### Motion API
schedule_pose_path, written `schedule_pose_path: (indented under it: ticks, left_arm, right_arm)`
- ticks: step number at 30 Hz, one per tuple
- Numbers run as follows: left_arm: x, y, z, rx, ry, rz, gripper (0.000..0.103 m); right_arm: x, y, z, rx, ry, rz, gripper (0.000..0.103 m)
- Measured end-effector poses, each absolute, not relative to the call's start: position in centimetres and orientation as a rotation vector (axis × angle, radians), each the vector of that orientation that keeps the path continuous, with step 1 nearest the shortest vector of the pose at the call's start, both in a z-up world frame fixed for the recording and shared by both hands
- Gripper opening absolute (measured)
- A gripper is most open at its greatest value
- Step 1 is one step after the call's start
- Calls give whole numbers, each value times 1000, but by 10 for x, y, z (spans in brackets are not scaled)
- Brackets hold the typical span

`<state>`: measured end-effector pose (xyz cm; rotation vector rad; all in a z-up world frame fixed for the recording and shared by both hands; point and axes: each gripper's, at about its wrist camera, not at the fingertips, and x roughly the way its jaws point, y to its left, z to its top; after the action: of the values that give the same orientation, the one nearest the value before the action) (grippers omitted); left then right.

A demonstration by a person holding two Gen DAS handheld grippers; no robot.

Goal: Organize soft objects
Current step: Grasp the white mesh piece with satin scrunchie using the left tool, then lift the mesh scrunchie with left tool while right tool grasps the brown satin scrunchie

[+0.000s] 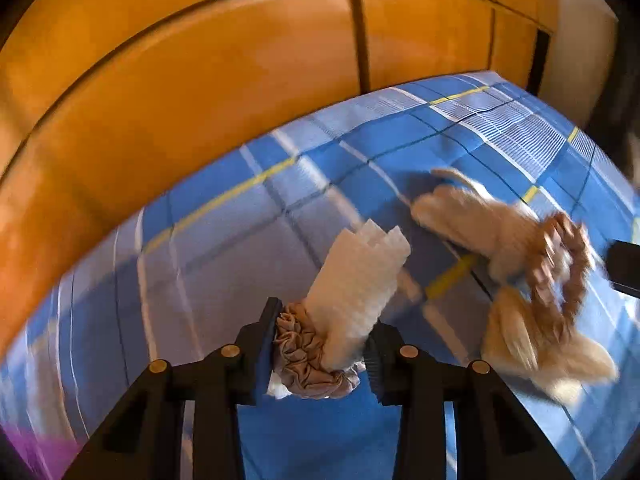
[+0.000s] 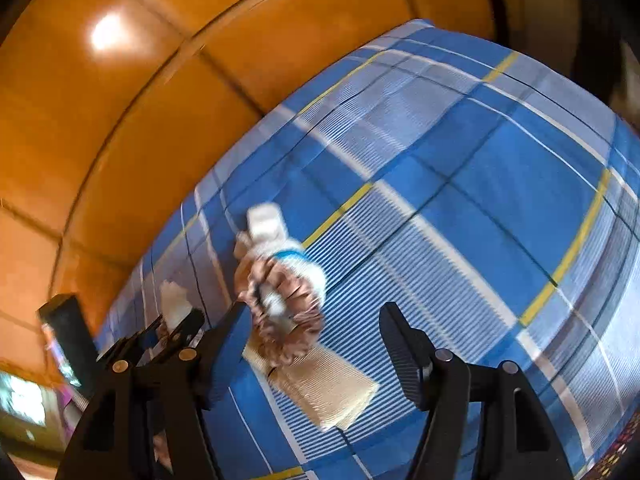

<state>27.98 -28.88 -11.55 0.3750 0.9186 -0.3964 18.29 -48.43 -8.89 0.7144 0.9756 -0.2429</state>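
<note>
My left gripper (image 1: 320, 350) is shut on a beige satin scrunchie (image 1: 310, 360) wrapped around a white ribbed cloth roll (image 1: 358, 288), held above the blue plaid bedsheet (image 1: 224, 240). On the sheet to the right lie cream socks (image 1: 460, 220) bundled by a brown scrunchie (image 1: 560, 268). In the right wrist view my right gripper (image 2: 316, 344) is open, its fingers either side of the same brown scrunchie (image 2: 286, 308), which wraps a white sock (image 2: 268, 226) and a cream one (image 2: 320, 388). The left gripper (image 2: 172, 332) with its white roll shows at the left.
An orange wooden headboard or wardrobe panel (image 1: 200, 80) rises behind the bed. The bed's far edge (image 1: 440, 84) meets it. A dark object (image 1: 624, 268) sits at the right edge of the left wrist view.
</note>
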Motion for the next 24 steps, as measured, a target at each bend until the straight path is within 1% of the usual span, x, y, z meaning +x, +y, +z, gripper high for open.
schedule_pose_path:
  ticks: [4, 9, 12, 13, 14, 15, 16, 17, 19, 22, 24]
  left_arm:
    - [239, -263, -117, 332, 927, -386, 38]
    - [202, -237, -121, 315, 926, -393, 38]
    - [179, -219, -120, 296, 929, -402, 38]
    - [173, -214, -120, 289, 930, -403, 38]
    - [167, -210, -120, 285, 930, -405, 38]
    - [161, -206, -120, 280, 932, -410, 38]
    - [153, -201, -120, 275, 934, -415, 38]
    - [147, -197, -120, 270, 934, -422, 38]
    - [133, -186, -120, 258, 936, -433, 38]
    - [112, -170, -121, 253, 928, -447, 38]
    - [102, -161, -120, 252, 924, -450, 38]
  right_arm:
    - [194, -461, -86, 564, 997, -250, 74]
    - [211, -449, -101, 458, 1073, -302, 74]
    - [215, -449, -106, 429, 1072, -317, 73]
    - [216, -448, -107, 420, 1075, -312, 64]
    - [215, -448, -108, 410, 1083, -303, 42]
    - [213, -447, -109, 417, 1090, -292, 30]
    - [211, -446, -108, 423, 1097, -285, 21]
    - [208, -446, -106, 418, 1095, -284, 17]
    - [201, -443, -98, 411, 1059, -262, 14]
    - [191, -435, -82, 431, 976, -135, 14]
    - [190, -417, -76, 420, 960, 3, 14]
